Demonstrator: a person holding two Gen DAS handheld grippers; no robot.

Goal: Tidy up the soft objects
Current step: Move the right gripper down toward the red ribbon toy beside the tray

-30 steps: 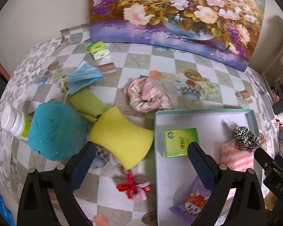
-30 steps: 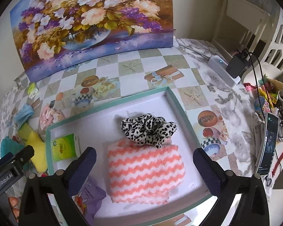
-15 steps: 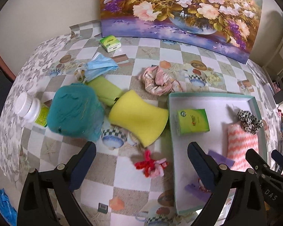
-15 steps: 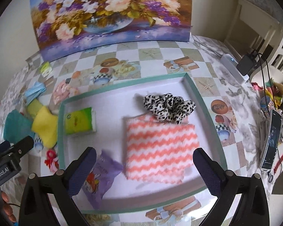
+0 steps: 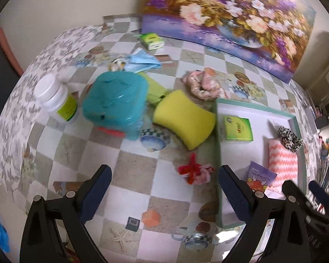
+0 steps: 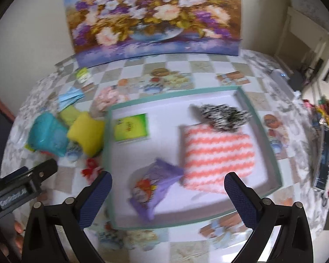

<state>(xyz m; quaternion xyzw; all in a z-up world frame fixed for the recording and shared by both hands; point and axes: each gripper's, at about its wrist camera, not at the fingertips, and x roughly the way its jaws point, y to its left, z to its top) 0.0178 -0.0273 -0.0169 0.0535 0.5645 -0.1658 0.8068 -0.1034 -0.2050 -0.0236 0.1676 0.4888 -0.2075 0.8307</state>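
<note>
A teal-rimmed white tray (image 6: 243, 94) holds a coral-striped towel (image 6: 217, 149), a leopard scrunchie (image 6: 223, 117), a green tissue pack (image 6: 131, 127) and a purple packet (image 6: 153, 186). Left of the tray (image 5: 217, 144) lie a yellow sponge (image 5: 184, 118), a teal wrapped bundle (image 5: 114, 100), a red-pink scrunchie (image 5: 195, 171), a pink scrunchie (image 5: 201, 83), a green sponge (image 5: 155, 87) and a blue mask (image 5: 142, 59). My left gripper (image 5: 164, 190) is open and empty above the table, near the red-pink scrunchie. My right gripper (image 6: 167, 195) is open and empty above the tray's front.
A white bottle (image 5: 54, 96) lies at the far left. A second green tissue pack (image 5: 151, 40) sits by the flower painting (image 5: 230, 17) at the back. Cluttered items and cables (image 6: 324, 135) lie along the table's right edge.
Both grippers have pulled back and up from the table, so more of it shows. Both stay open and empty. Nothing on the table has moved.
</note>
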